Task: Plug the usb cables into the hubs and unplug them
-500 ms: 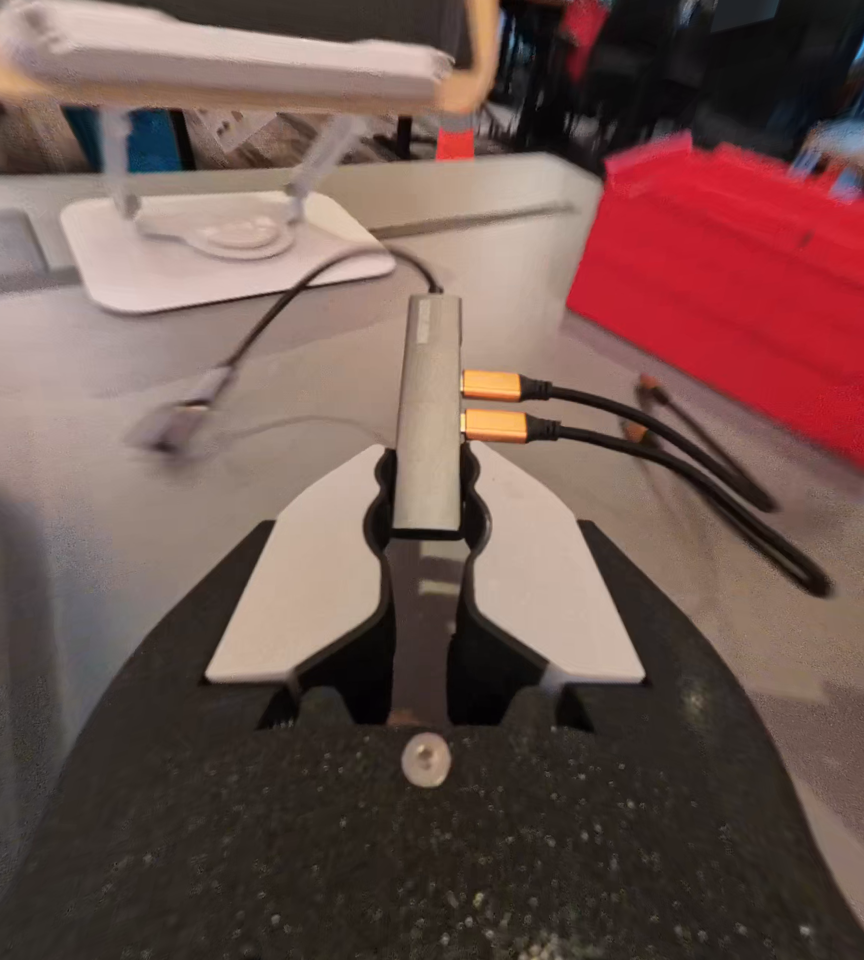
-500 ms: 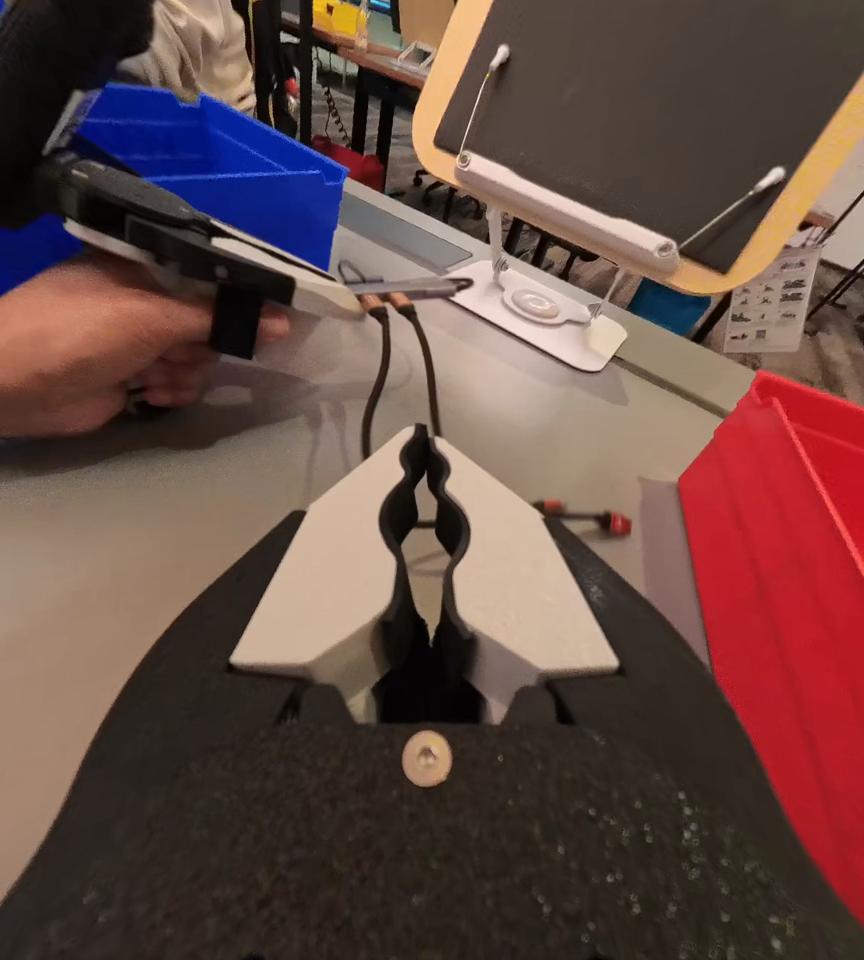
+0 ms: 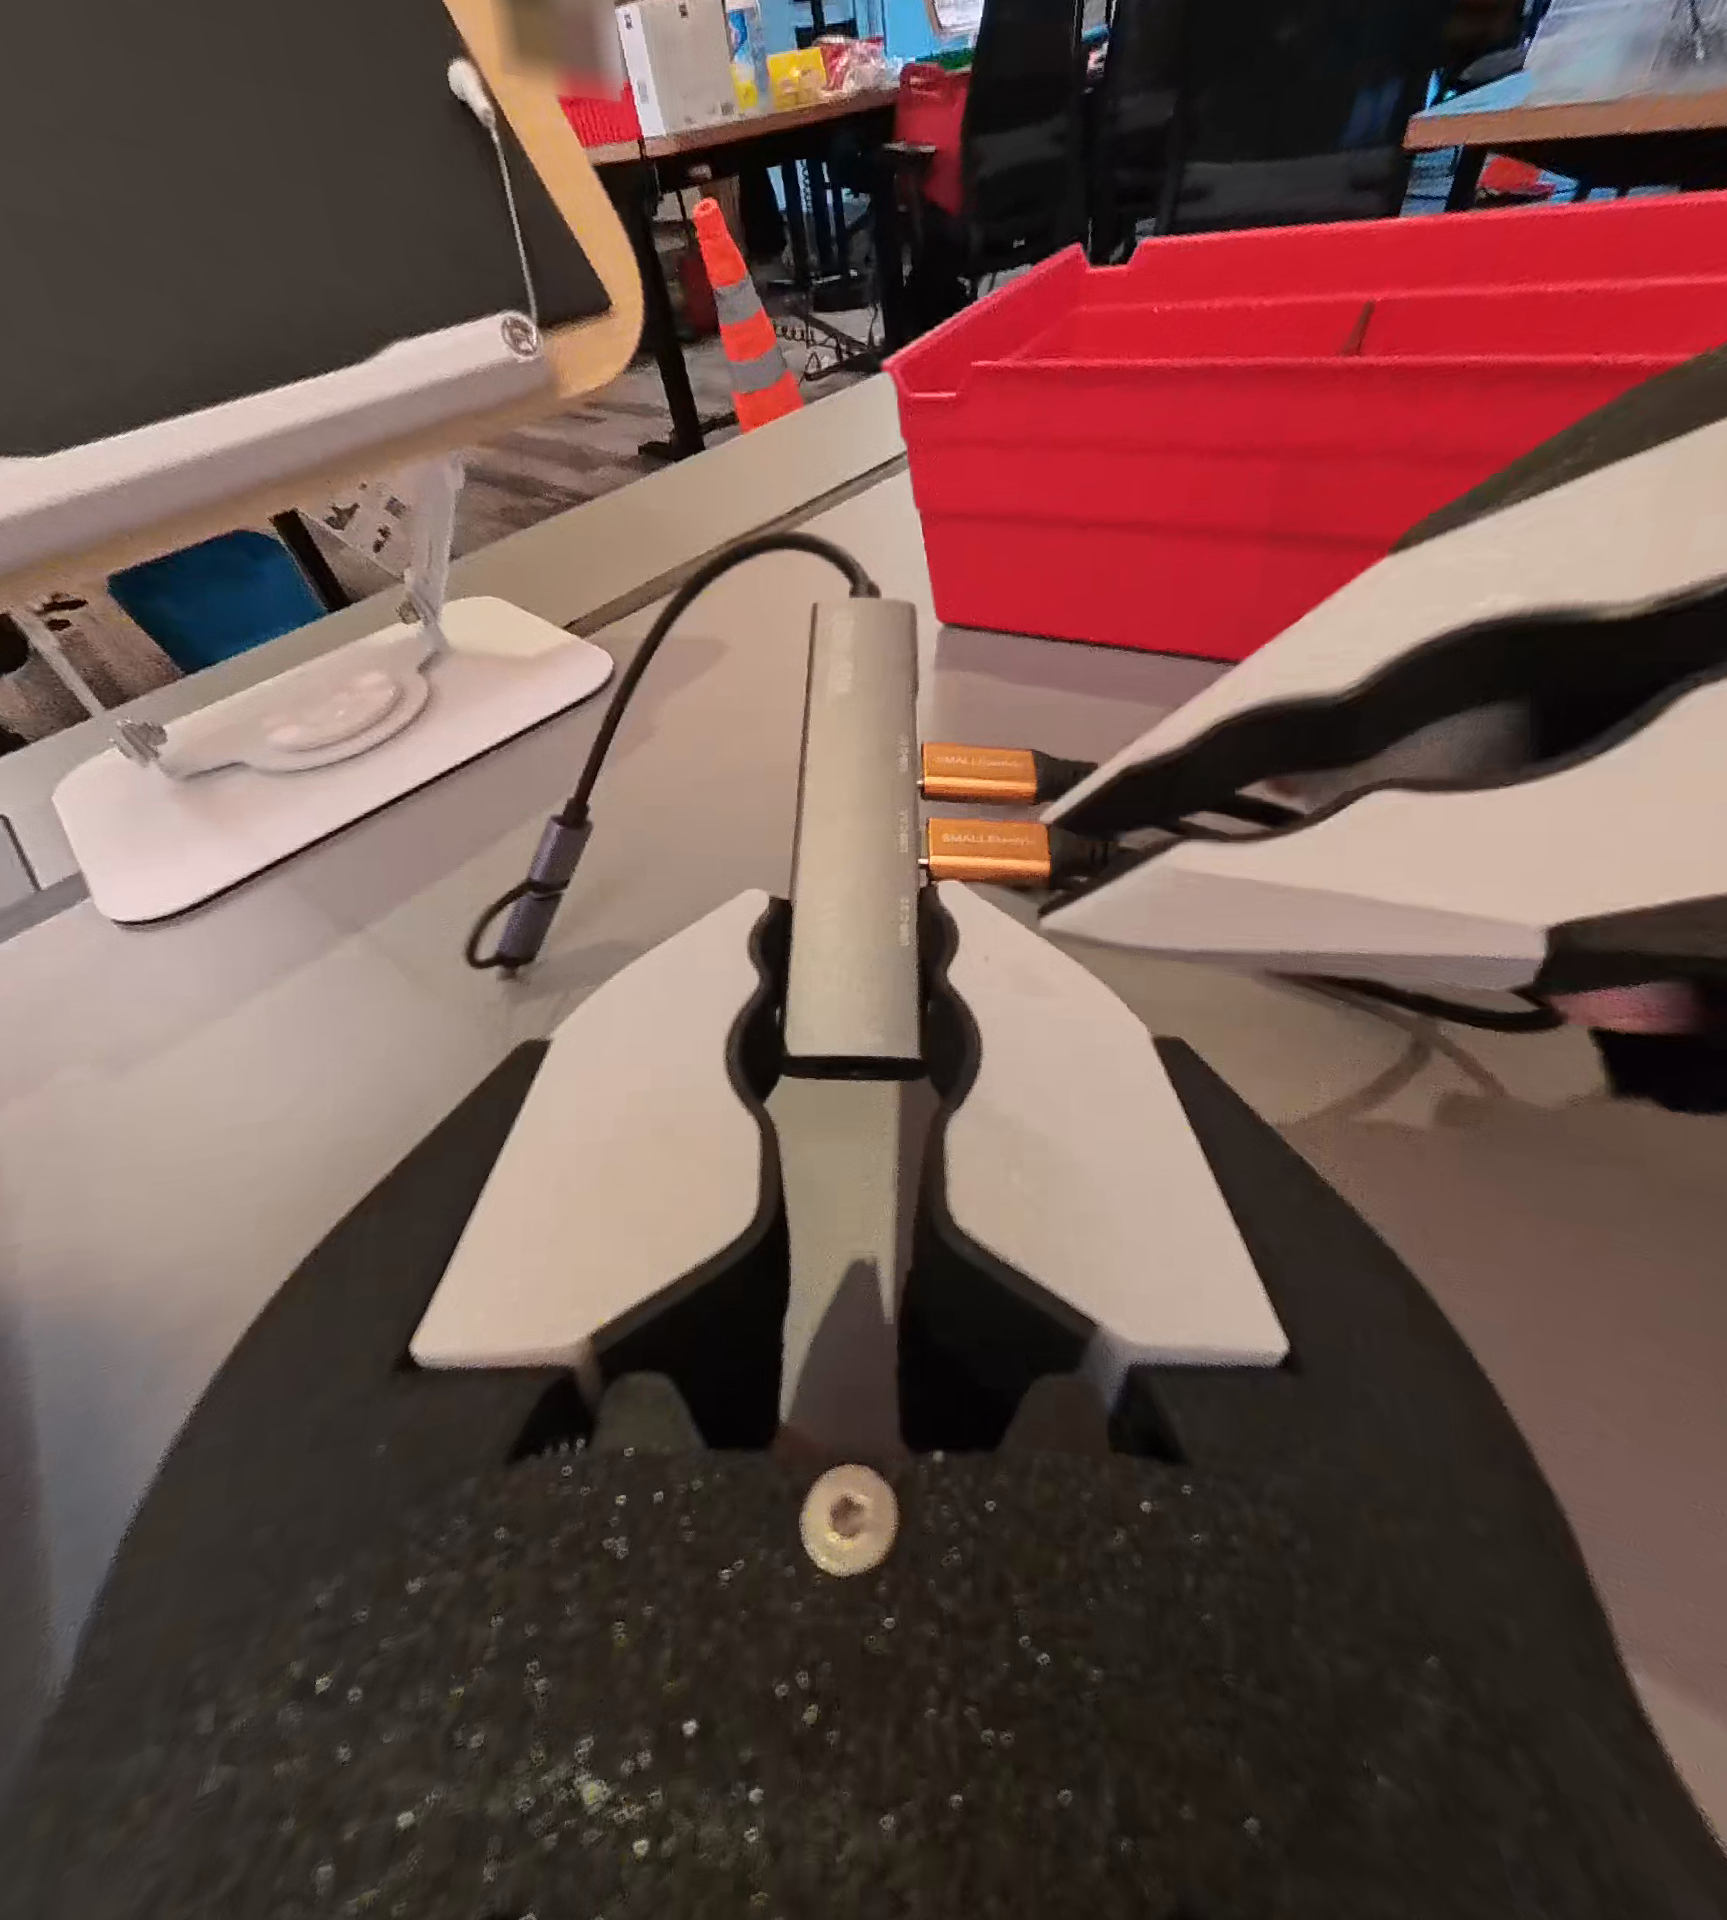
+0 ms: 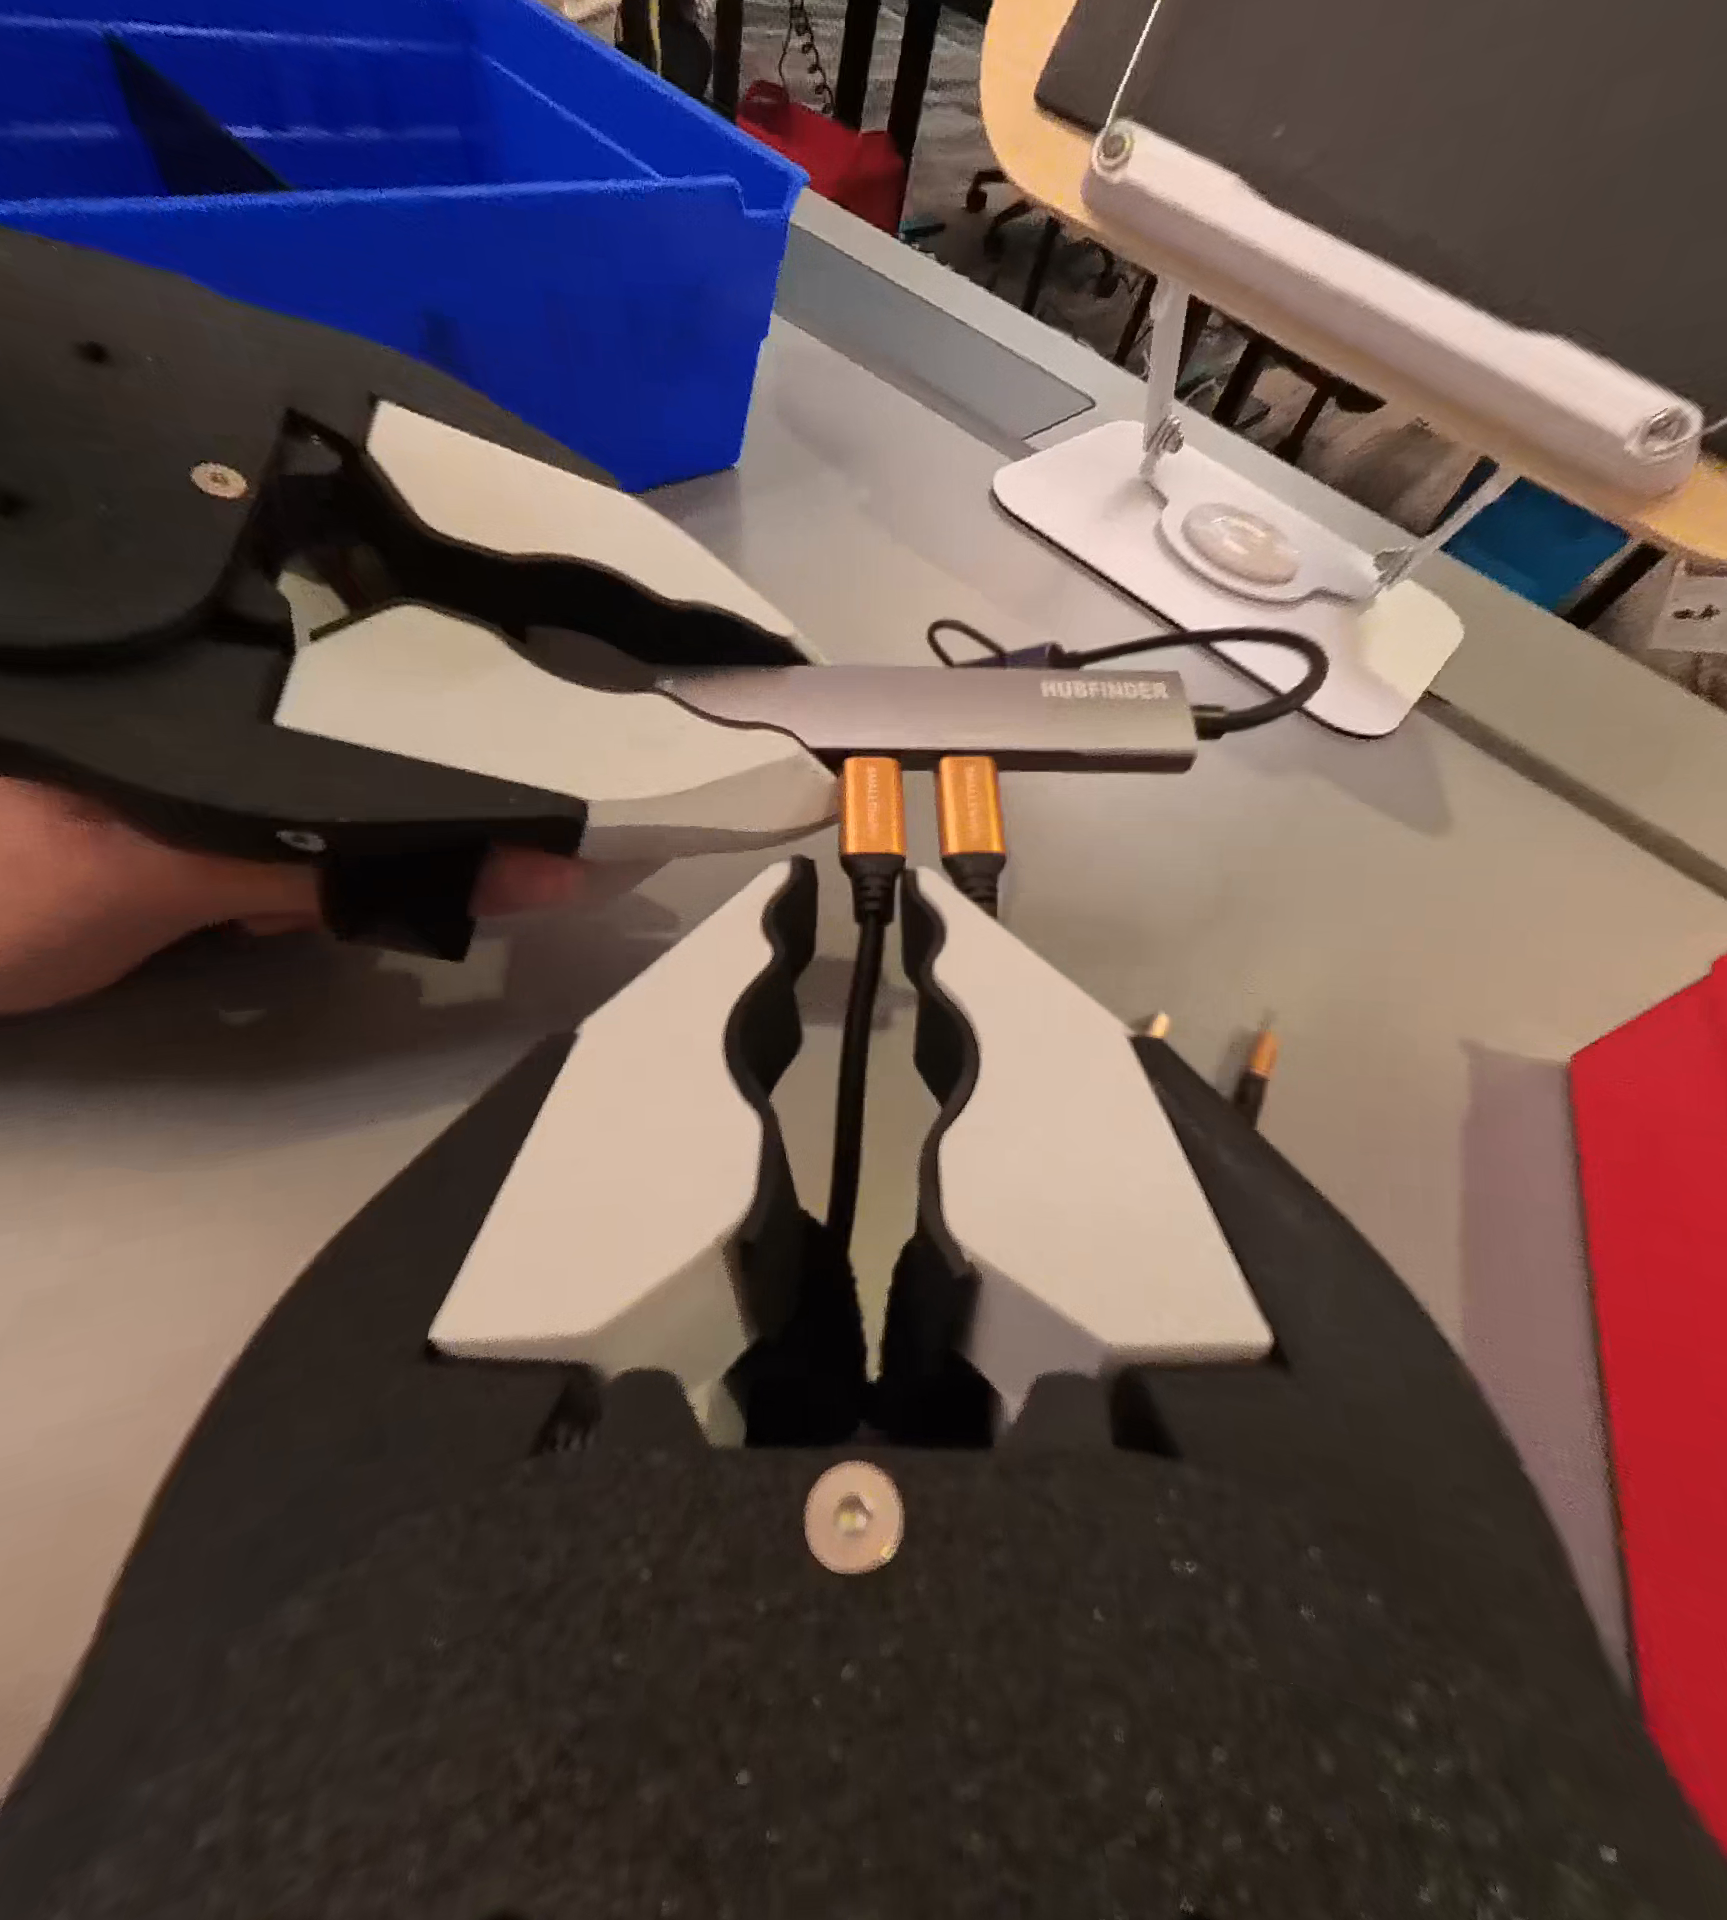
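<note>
My left gripper (image 3: 854, 935) is shut on the near end of a slim grey USB hub (image 3: 854, 790) and holds it level just above the grey table. Two orange plugs with black cables sit in the hub's side, a far one (image 3: 978, 771) and a near one (image 3: 989, 850). In the right wrist view the hub (image 4: 942, 707) lies crosswise, with the left gripper (image 4: 812, 727) on its left end. My right gripper (image 4: 854, 883) is open, its fingers astride the black cable just behind the left orange plug (image 4: 871, 805). It also shows in the left wrist view (image 3: 1046, 862).
A red bin (image 3: 1358, 416) stands at the right, a blue bin (image 4: 423, 208) at the far left. A tablet rests on a white stand (image 4: 1233, 561) behind the hub. The hub's own cable ends in an adapter (image 3: 547, 883). Two loose cable ends (image 4: 1259, 1060) lie by the red bin. Both grippers' tips are close together, under 4 cm apart.
My right gripper has moved forward up to the hub and opened around the left plug's cable. My left gripper still holds the hub, shifted a little.
</note>
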Action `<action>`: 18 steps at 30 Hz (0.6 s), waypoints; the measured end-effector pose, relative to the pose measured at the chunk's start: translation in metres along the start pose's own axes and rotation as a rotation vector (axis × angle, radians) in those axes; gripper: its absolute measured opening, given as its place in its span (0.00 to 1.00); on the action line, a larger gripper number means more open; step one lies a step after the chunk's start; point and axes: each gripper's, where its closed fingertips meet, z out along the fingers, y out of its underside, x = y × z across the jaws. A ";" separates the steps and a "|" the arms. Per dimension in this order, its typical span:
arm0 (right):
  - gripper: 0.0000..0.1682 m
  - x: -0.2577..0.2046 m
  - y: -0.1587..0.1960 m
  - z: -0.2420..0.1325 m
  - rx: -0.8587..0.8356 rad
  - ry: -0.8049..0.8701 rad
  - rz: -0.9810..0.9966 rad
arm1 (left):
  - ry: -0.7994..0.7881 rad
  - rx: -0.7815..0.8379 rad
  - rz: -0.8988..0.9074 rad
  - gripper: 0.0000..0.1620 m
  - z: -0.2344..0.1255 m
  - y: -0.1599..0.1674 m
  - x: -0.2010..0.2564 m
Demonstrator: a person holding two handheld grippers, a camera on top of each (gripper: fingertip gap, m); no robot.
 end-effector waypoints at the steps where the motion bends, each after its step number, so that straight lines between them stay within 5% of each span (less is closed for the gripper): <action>1: 0.08 0.000 0.001 0.001 0.006 0.010 -0.011 | 0.001 -0.004 -0.006 0.14 -0.001 0.001 0.000; 11: 0.06 0.006 0.001 0.002 0.022 0.204 -0.385 | 0.025 -0.012 -0.045 0.14 -0.002 0.002 0.002; 18: 0.06 0.004 -0.007 0.001 0.082 0.136 -0.231 | 0.020 0.021 -0.029 0.14 -0.004 -0.002 0.002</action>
